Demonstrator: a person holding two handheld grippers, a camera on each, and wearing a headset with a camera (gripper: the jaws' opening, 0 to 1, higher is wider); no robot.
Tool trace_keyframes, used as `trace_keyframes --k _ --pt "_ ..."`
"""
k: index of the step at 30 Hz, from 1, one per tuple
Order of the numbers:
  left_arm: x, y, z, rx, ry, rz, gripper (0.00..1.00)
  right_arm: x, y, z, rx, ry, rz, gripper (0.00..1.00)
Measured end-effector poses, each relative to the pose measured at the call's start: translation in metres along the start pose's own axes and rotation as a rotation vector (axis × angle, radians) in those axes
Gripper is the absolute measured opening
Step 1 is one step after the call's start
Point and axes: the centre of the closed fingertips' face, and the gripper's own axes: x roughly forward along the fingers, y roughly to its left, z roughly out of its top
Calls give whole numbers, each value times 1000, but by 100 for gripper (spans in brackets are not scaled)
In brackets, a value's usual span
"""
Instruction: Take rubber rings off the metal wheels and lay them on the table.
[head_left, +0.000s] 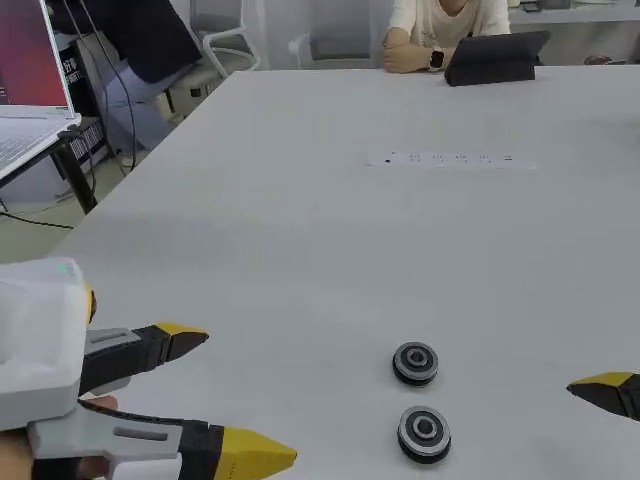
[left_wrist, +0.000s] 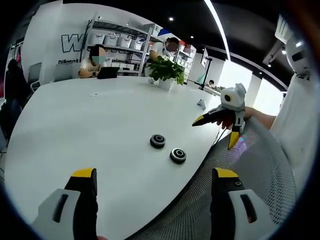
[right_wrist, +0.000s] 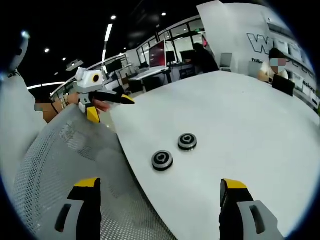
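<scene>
Rubber rings (head_left: 424, 455): one black band is seated around the rim of each of two wheels. Each wheel is a small round disc lying flat, with a bright metal face and a dark centre bore. The far wheel (head_left: 415, 362) and the near wheel (head_left: 424, 433) lie close together but apart, near the near edge of the table (head_left: 320, 230), right of centre in the head view. The table top is smooth, matte and light grey.

Left gripper (head_left: 225, 395): at the near left, level with the wheels and well apart from them. Its two black jaws taper to pointed yellow tips. The jaws stand wide apart and grip nothing.

Right gripper (head_left: 610, 392): one yellow-tipped jaw enters at the right edge of the head view, near the wheels but touching neither. In the left gripper view its jaws are spread and empty.

A grey mesh surface (right_wrist: 65, 165) lies just beside the near table edge. At the far end, a person (head_left: 440, 30) sits behind a dark tablet (head_left: 495, 58).
</scene>
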Motion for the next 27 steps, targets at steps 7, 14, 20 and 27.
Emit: trace_keyframes --k 7,14,20,27 --pt "2 -3 0 1 5 -17 94 -1 -4 -1 6 2 -18 99" --pt "3 -4 -4 9 30 -27 94 0 -3 -1 9 6 -15 99" --pt "4 -5 -6 9 42 -34 93 0 -3 -3 6 19 -14 99" --pt "5 -6 -7 6 47 -40 93 0 -4 -4 11 18 -14 99"
